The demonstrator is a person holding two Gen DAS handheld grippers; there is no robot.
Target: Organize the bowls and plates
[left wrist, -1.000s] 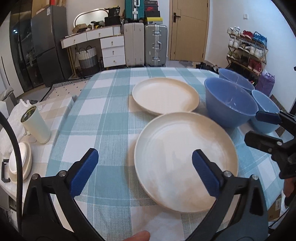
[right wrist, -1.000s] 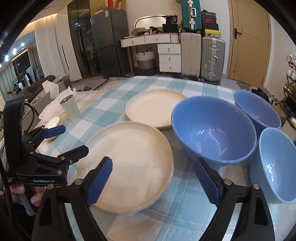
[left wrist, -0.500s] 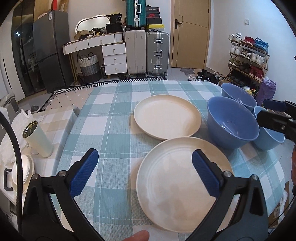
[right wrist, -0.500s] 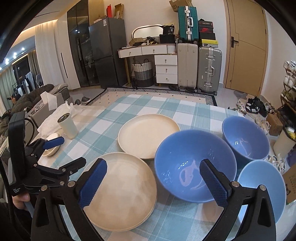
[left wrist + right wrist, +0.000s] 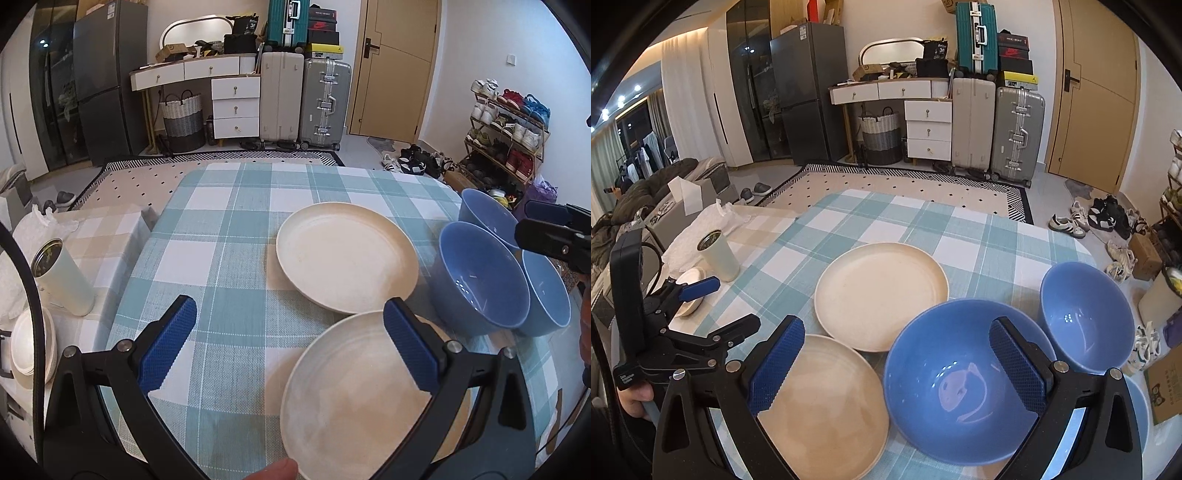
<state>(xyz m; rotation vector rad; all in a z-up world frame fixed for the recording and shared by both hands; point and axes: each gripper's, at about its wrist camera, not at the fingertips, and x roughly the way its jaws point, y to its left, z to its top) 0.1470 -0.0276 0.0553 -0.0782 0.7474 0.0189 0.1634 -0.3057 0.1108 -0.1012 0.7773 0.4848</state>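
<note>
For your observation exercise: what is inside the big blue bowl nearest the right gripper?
The big blue bowl looks empty: only glossy reflections show on its inner wall. The right gripper, open, has one finger hiding a strip of the interior.

A dark fridge (image 5: 809, 92) stood at upper left; right of it a white dresser (image 5: 916, 110) with a basket (image 5: 881, 138) beneath; suitcases (image 5: 997, 129) stood upper centre, beside a tan door (image 5: 1093, 96); a patterned rug (image 5: 905, 188) covered the pale floor; a shoe rack (image 5: 506, 129) lined the right wall; ceiling spots (image 5: 620, 99) glowed far left.
</note>
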